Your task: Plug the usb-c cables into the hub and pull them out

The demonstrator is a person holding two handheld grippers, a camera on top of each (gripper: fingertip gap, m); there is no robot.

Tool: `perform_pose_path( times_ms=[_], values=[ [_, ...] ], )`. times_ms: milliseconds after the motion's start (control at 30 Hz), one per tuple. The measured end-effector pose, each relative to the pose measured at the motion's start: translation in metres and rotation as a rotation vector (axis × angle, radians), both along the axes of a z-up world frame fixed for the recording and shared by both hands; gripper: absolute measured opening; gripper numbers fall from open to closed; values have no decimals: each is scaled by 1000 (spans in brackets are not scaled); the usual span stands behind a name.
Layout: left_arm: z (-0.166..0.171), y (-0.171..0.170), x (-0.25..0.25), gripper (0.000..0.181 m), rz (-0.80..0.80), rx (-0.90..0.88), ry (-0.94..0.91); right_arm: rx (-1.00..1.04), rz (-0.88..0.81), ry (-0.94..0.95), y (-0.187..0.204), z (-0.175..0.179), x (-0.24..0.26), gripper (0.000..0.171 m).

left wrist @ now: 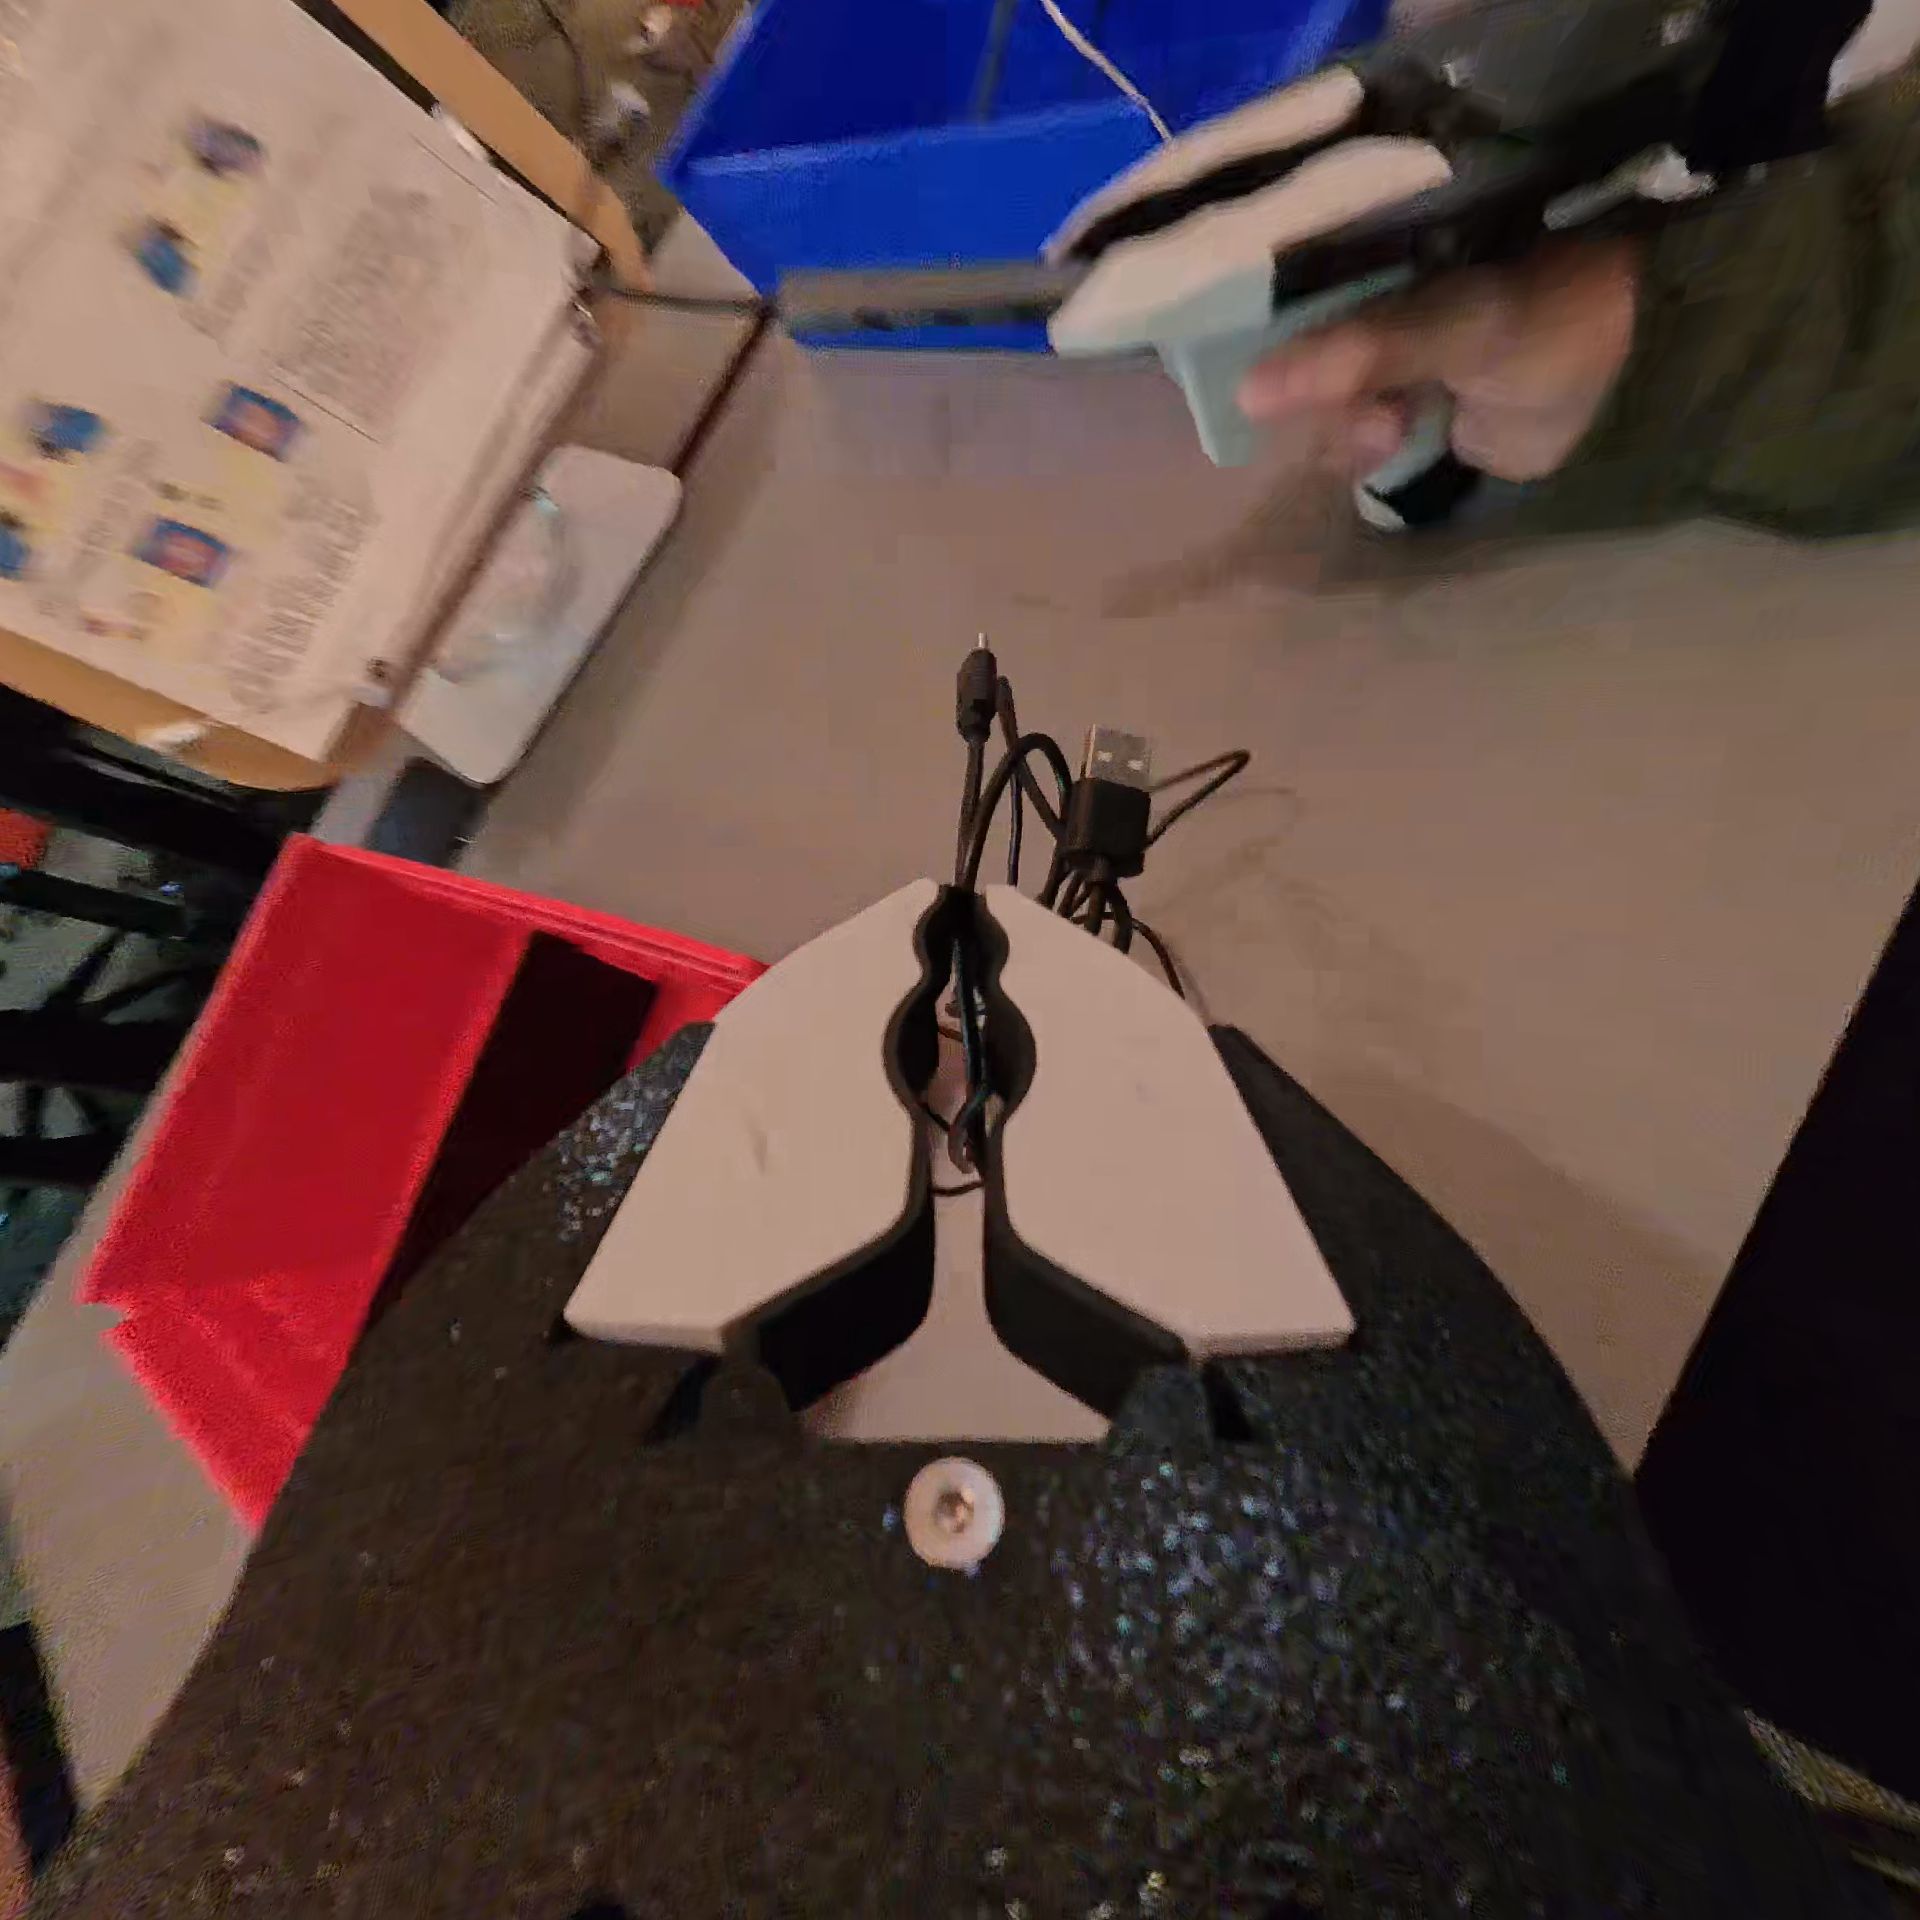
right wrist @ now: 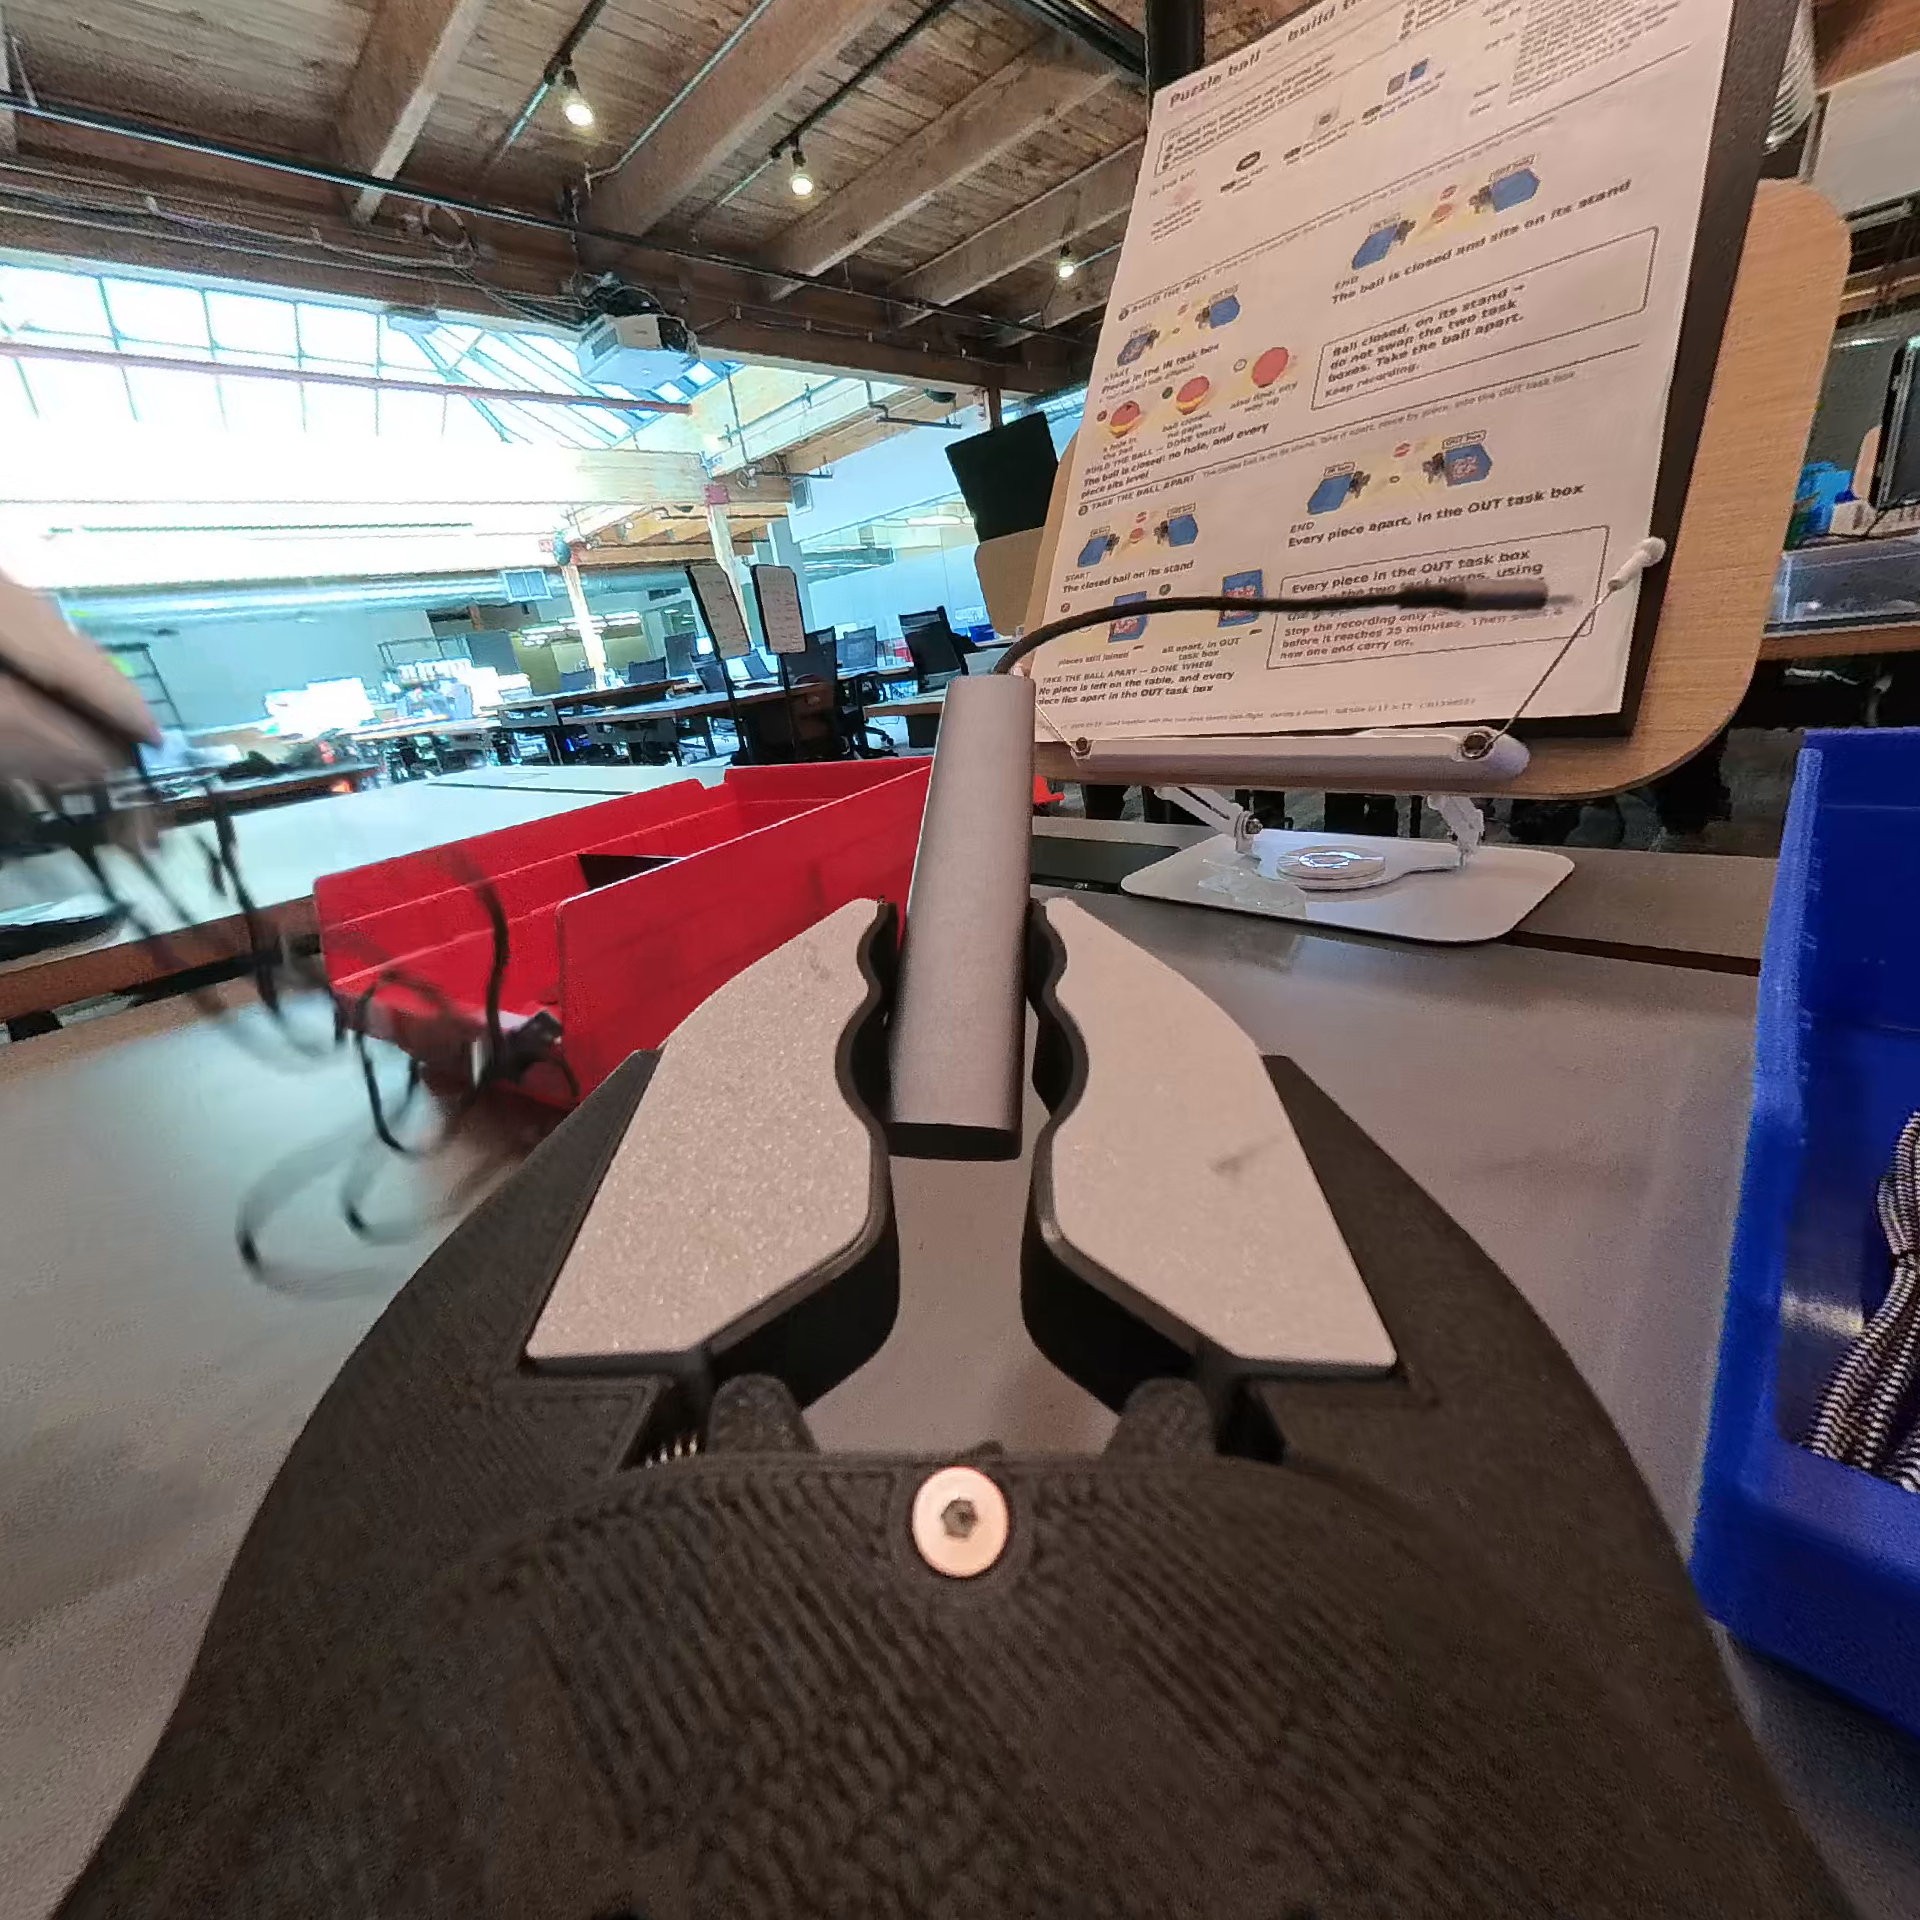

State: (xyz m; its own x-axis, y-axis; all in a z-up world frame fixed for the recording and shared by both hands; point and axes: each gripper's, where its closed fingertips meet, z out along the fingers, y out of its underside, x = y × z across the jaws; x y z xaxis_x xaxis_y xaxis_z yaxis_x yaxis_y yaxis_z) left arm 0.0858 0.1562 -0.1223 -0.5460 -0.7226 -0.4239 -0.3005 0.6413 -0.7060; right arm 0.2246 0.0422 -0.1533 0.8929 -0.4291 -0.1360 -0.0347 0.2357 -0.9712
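Note:
My left gripper (left wrist: 961, 894) is shut on a bundle of thin black cables (left wrist: 982, 831) and holds it above the table. A small black plug (left wrist: 975, 686) points up past the fingertips, and a USB-A plug (left wrist: 1112, 774) sticks out to the right. My right gripper (right wrist: 961, 914) is shut on a grey bar-shaped hub (right wrist: 961, 914), held upright, with its own short black lead (right wrist: 1247, 608) curving off the top. The right gripper also shows, blurred, at the top right of the left wrist view (left wrist: 1195, 260). The cable bundle shows blurred at the left of the right wrist view (right wrist: 364, 1039).
A red bin (left wrist: 312, 1091) stands left of the left gripper and shows in the right wrist view (right wrist: 644, 894). A blue bin (left wrist: 914, 177) stands at the far edge and at the right (right wrist: 1829, 1247). An instruction sheet on a stand (right wrist: 1382, 395) is behind the hub. Tip to tip, the grippers are about 20 cm apart.

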Motion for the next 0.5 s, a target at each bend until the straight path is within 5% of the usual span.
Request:
perform_pose_path(
  times_ms=[133, 267, 367, 500],
  values=[
    [-88, -18, -25, 3, -77, -68, 231, -5, 7, -5, 1, 0, -1, 24],
    [-126, -18, -50, 3, -102, -17, 432, -8, 11, -8, 2, 0, -2, 24],
    [-131, -8, -63, 15, -73, -11, 545, -17, 14, -19, 3, 0, -3, 24],
    [-84, -26, -47, 35, -7, -227, 470, -18, 13, -17, 3, -1, -3, 24]
  ],
)
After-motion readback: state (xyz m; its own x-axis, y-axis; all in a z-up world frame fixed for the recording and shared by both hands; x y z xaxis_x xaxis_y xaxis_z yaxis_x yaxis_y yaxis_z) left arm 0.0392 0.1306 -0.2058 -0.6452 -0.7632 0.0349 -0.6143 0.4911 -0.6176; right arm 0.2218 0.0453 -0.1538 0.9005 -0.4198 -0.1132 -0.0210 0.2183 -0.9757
